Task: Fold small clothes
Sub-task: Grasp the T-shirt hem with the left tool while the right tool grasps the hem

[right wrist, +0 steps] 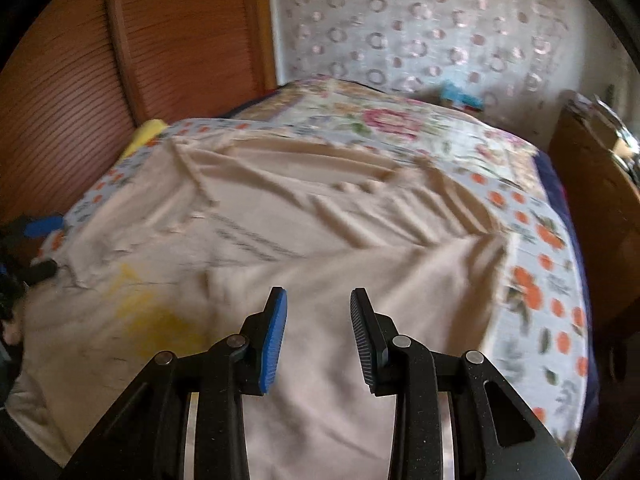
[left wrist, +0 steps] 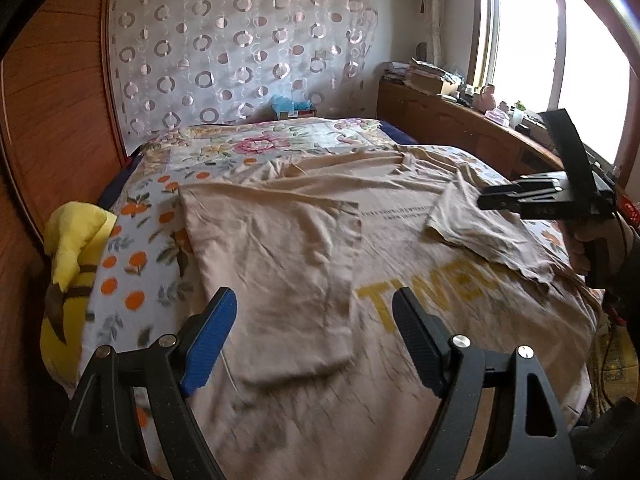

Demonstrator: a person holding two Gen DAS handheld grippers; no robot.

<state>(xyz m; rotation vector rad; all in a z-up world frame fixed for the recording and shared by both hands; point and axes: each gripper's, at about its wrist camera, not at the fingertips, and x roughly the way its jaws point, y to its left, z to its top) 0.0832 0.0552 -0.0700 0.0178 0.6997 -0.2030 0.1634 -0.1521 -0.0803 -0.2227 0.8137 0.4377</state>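
A beige T-shirt (left wrist: 400, 248) is spread flat across a floral bedspread (left wrist: 132, 248), printed side up, with yellow lettering (left wrist: 420, 300) showing on the chest. Its left portion is seen folded inward over the body as a long panel (left wrist: 276, 280), and the right sleeve (left wrist: 488, 228) is laid partly over the body as well.

The left gripper (left wrist: 314, 336) is held low over the near part of the shirt, tilted down toward it, with its jaws spread wide and nothing between them — the folded panel lies just ahead of the blue pad (left wrist: 210, 340).

The right gripper (left wrist: 484, 200) is seen from the left wrist view at the right side of the bed, held level just above the sleeve and pointed inward across the shirt; from that angle it cannot be told whether cloth is touched. The person's hand (left wrist: 580, 252) is wrapped around its handle. In the right wrist view the right gripper (right wrist: 318, 304) is shown with its jaws parted and empty, the sleeve fabric lying just beyond and below the tips — that view is blurred.

A yellow plush toy (left wrist: 74, 264) is seen at the left edge of the bed, against a wooden wardrobe (left wrist: 52, 100).
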